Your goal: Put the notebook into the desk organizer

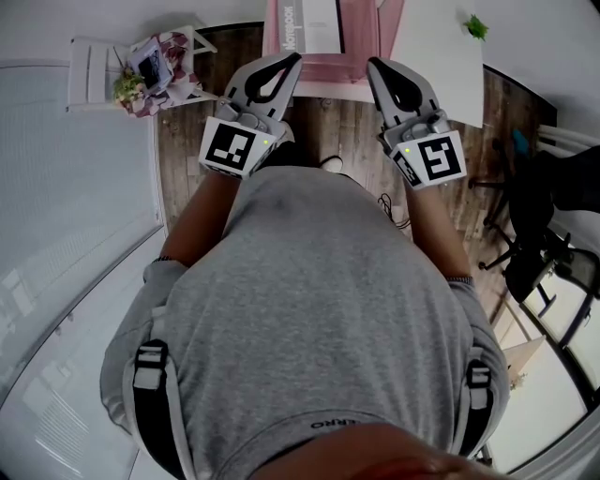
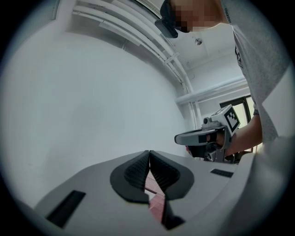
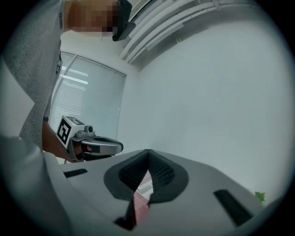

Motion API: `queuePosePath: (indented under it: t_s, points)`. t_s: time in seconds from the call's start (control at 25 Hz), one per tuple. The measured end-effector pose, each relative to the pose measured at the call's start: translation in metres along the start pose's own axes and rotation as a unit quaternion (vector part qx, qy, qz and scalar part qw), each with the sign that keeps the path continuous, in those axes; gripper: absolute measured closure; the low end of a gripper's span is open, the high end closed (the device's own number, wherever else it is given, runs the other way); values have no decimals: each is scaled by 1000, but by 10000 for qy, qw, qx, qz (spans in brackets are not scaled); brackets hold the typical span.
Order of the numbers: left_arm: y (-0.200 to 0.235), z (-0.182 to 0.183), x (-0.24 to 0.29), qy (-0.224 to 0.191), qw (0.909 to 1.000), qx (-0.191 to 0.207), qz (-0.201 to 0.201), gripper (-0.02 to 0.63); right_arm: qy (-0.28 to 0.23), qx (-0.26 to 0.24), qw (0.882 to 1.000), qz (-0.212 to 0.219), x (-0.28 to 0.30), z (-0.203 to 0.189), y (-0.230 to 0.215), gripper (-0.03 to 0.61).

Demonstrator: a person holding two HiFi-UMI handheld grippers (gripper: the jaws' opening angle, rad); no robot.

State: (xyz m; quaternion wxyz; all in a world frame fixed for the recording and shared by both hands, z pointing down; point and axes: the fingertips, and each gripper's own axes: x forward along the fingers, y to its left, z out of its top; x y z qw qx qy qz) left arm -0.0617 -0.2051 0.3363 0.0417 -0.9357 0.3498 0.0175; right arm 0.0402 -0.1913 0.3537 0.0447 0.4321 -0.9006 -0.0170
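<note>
In the head view a white notebook (image 1: 314, 23) with print on its cover lies on a pink surface (image 1: 361, 37) at the top edge. I cannot make out a desk organizer. My left gripper (image 1: 286, 61) is held up just short of the pink edge, jaws shut and empty. My right gripper (image 1: 375, 64) hangs level with it to the right, also shut on nothing. Seen from the left gripper view, the left gripper (image 2: 149, 152) has its pads pressed together, pink showing below. The right gripper (image 3: 148, 151) shows the same, with the notebook (image 3: 145, 186) glimpsed through the gap under its jaws.
A white tabletop (image 1: 441, 56) with a small green plant (image 1: 476, 26) lies at the upper right. A white rack with flowers (image 1: 141, 70) stands at the upper left. A black office chair (image 1: 534, 234) is on the right, over a wooden floor (image 1: 328, 131). The person's grey-shirted body fills the middle.
</note>
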Motion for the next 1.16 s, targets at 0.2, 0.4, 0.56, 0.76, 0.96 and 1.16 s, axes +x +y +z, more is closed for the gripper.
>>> queuePosePath:
  t_s: [0.2, 0.4, 0.56, 0.76, 0.96, 1.16]
  points:
    - [2, 1, -2, 6, 10000, 20, 13, 594, 54, -26, 10000, -11, 0, -1, -1, 572]
    - [3, 0, -2, 87, 9999, 77, 2, 594, 39, -65, 10000, -51, -2, 2, -3, 572]
    - [5, 1, 0, 78, 9999, 69, -1, 594, 46, -84, 9999, -67, -2, 3, -5, 572]
    - [7, 3, 1, 59, 9999, 118, 28, 594, 37, -96, 9999, -55, -2, 5, -7, 572]
    - [12, 0, -3, 80, 9999, 132, 78, 594, 38, -108, 9999, -41, 3, 4, -4, 572]
    - [15, 0, -4, 53, 9999, 18, 112, 594, 55, -138, 9999, -55, 8, 4, -5, 572]
